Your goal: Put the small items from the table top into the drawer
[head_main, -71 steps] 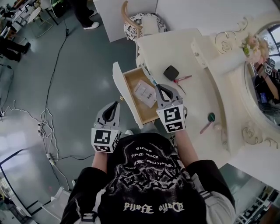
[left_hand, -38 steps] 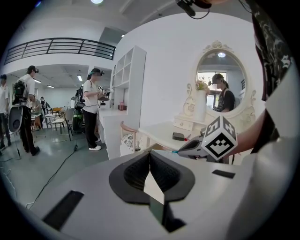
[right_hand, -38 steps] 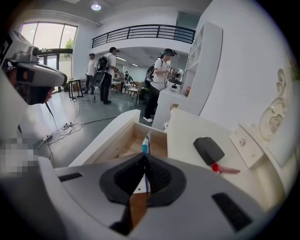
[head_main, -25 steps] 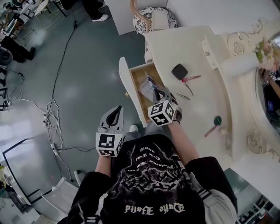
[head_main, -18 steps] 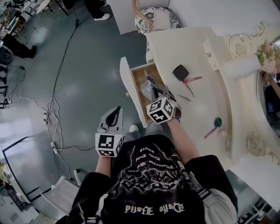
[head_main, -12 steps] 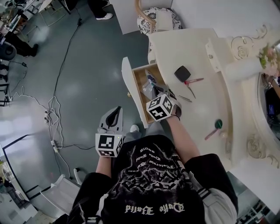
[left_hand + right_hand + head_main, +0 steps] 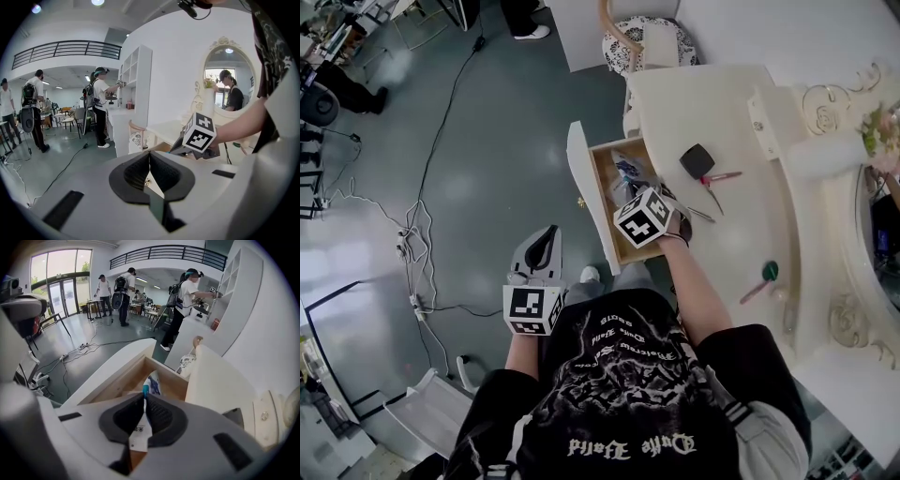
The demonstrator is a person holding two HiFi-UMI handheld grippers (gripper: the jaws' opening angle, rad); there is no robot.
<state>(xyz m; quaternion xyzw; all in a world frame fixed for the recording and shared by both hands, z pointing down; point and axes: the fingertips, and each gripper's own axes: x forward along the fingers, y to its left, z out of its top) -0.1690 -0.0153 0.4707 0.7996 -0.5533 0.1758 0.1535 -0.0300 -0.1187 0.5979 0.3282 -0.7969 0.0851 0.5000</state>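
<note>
Firstly, right hand-held gripper: clenched on a slim white item, the pads pressed flat against its two sides.
Item's long axis: it ran along the line of the jaws, in the direction the hand-held gripper pointed.
Item's heading: the blue tip stuck out past the fingertips and aimed down into the open drawer; the white end with dark print lay back towards the gripper's body.
Item's place: held above the drawer's inside, not resting on anything that I could see.
Drawer: pulled out from the table, wooden inside with a white front panel; a packet with blue print lay in it, just beyond the blue tip.
Left hand-held gripper: jaws closed together with nothing between them, held off the table over the grey floor, well apart from the drawer.
On the table: a black square case, a red-handled tool just beside it, a thin metal piece near the right arm, and a green-topped piece farther along.
Beyond the table: a patterned chair stood at its far end.
</note>
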